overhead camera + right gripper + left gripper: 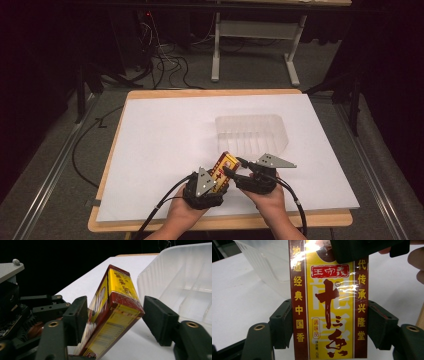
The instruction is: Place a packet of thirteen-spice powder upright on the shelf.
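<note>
Near the counter's (150, 130) front edge, with bare white surface to the left, the left gripper (210, 184) clamps the yellow box (223, 170) by its sides. The right gripper (235, 167) straddles its top end, one jaw touching, the other apart. The clear tray (252, 132) sits just behind; the box's lower end is cut off

Clear plastic tray (252, 132) stands just beyond the hands; white sheet (165, 135) leftward lies open.

The high view looks forward and down from above the table's (150, 150) near edge. The left gripper view sits close against the yellow box (329, 310), facing its printed front. The right gripper view sees that box (112, 315) edge-on. All three share the box and the clear tray (252, 132) behind it.
</note>
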Demonstrator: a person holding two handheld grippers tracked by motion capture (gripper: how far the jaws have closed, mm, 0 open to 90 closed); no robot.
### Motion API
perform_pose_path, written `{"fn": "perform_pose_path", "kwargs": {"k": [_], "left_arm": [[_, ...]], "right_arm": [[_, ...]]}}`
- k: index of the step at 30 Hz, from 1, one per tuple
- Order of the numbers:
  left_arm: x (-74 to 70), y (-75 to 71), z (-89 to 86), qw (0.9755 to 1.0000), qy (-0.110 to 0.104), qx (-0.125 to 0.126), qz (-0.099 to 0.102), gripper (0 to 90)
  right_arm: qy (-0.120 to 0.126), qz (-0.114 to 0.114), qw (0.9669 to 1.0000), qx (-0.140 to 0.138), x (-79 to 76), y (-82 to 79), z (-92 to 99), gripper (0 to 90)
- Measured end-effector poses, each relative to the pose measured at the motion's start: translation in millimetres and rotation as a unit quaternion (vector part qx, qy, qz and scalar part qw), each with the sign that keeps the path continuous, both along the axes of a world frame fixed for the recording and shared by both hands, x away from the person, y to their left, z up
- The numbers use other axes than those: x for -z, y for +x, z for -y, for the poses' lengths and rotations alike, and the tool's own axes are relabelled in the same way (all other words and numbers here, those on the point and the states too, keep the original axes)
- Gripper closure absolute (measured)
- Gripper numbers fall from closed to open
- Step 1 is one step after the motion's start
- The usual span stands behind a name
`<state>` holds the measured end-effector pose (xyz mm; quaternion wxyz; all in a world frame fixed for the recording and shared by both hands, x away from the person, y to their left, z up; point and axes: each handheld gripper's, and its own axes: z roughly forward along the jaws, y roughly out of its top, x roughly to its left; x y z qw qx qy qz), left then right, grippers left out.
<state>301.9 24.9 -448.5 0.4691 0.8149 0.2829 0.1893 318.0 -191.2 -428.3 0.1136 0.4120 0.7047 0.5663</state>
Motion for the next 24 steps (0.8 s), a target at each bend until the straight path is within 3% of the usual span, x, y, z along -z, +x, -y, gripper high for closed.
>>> {"fn": "perform_pose_path", "kwargs": {"k": [8,13,24], "left_arm": [[2.0,-0.5,2.9,1.0,0.004,0.004,0.004,32.3],[2.9,1.2,2.2,1.0,0.003,0.003,-0.001,32.4],[4.2,1.4,1.7,1.0,0.002,0.005,0.001,32.1]], "right_arm": [[0.009,0.003,1.0,-0.002,0.0,0.0,-0.2,55.4],[0.027,-0.001,0.9996,-0.012,-1.5,-0.5,1.0,62.6],[0.028,0.004,0.9995,-0.013,-6.1,-4.6,-3.5,66.6]]}}
